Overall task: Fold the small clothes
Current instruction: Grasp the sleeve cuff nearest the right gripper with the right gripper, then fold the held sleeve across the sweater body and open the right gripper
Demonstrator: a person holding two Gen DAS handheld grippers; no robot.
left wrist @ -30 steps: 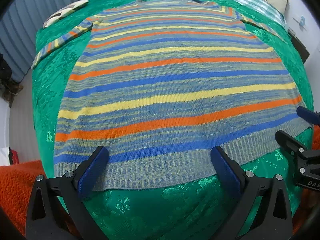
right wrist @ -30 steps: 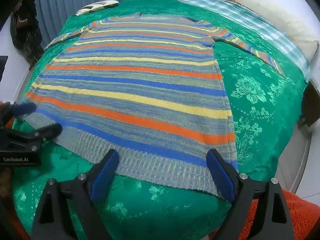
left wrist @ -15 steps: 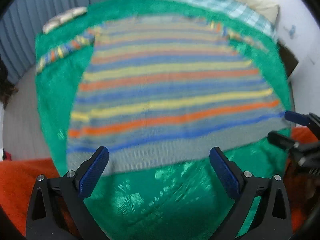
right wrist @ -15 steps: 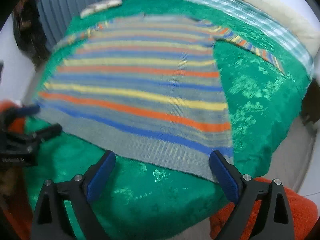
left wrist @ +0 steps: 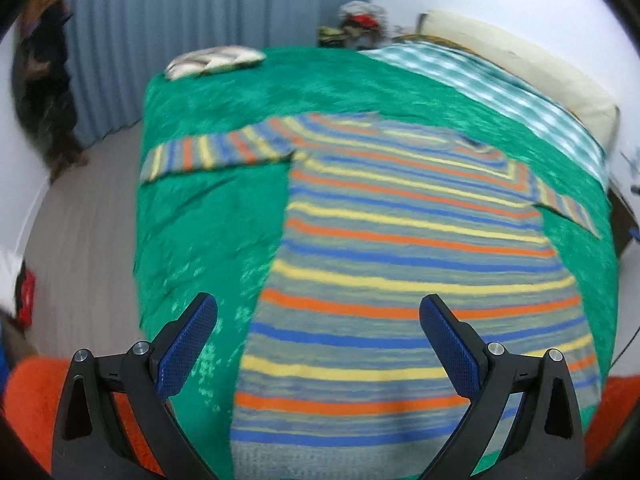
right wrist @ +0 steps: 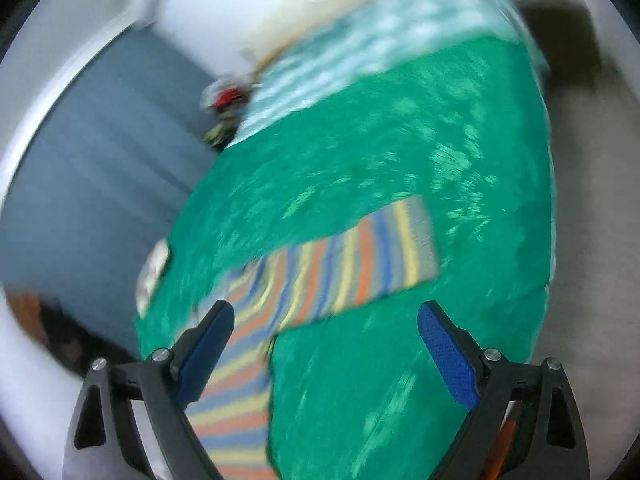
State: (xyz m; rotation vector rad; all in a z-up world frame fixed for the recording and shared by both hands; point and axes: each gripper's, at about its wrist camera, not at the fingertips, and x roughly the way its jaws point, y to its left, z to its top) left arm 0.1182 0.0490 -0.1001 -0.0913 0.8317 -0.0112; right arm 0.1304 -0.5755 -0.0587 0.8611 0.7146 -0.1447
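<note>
Green bedding [left wrist: 208, 216] with a leafy sheen covers the whole bed, and the striped sweater [left wrist: 404, 280] lies flat on it, face down or up I cannot tell, hem at the near edge and neck toward the far end.

Nearest in the left wrist view, the left gripper [left wrist: 318, 344] hangs above the hem corner with its blue pads [left wrist: 188, 344] spread wide and nothing between them. One pad sits over bare bedding left of the sweater, the other over the body stripes. Orange cloth [left wrist: 36, 392] shows at the near corners below the bed edge. Farther on, the sweater's left sleeve [left wrist: 216, 152] stretches out sideways across the bedding, and the right sleeve [left wrist: 568, 210] angles off toward the right edge. Beyond the neck lies more bare green, then a pale folded cloth [left wrist: 216, 62] at the far left corner and a checked blanket [left wrist: 500, 88] along the far right, with a cream pillow [left wrist: 520, 60] against the wall. Grey curtains [left wrist: 200, 32] hang behind.

The right wrist view is badly blurred. The right gripper [right wrist: 326, 350] is also spread apart and holds nothing; it hovers just short of a sleeve [right wrist: 352, 264], whose cuff end lies flat on the bedding [right wrist: 440, 128] between and beyond the pads. The sweater body runs off toward the near left under the left-hand pad [right wrist: 204, 352].
</note>
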